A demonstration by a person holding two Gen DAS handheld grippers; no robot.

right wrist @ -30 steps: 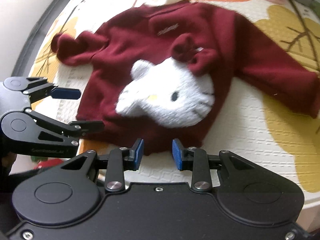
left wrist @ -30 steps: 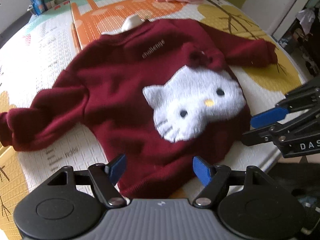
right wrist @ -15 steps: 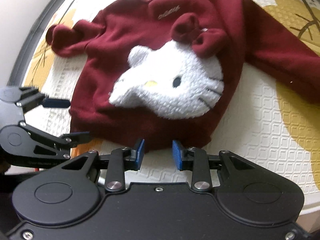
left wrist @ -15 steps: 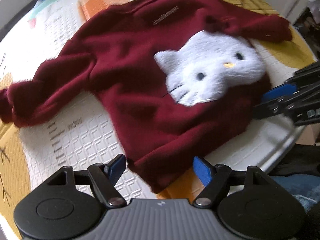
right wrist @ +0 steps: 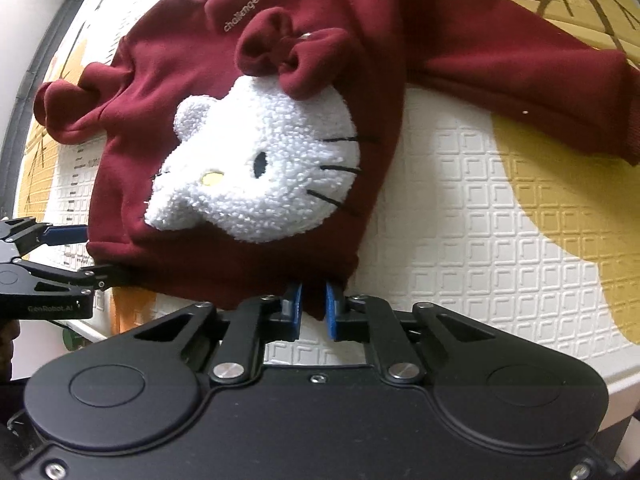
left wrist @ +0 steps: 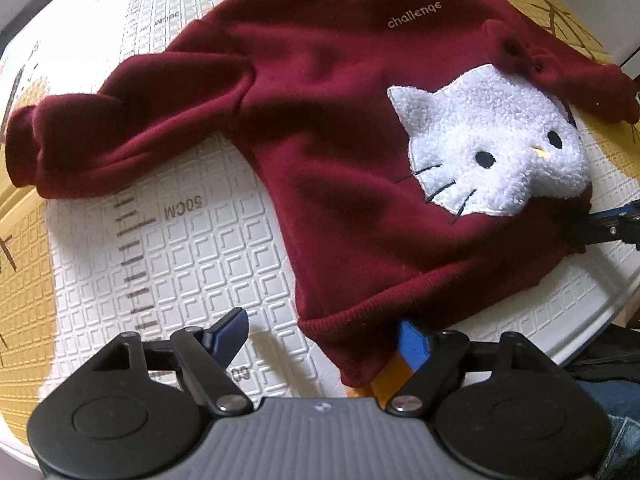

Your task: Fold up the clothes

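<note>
The maroon sweater (left wrist: 340, 140) lies flat on the play mat (left wrist: 180, 248), its near hem at both grippers: the right gripper (right wrist: 312, 312) has just closed on it, the left gripper (left wrist: 320, 336) straddles its corner, apart, and must pinch before lifting

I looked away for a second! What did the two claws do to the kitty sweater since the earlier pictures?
Both claws came down to the sweater's bottom hem. The right claw has just been closing and now pinches the hem. The left claw moved in at the hem's other corner, jaws wide, the edge between them but not pinched. The sweater lies flat on the mat as before, sleeves spread.
</note>
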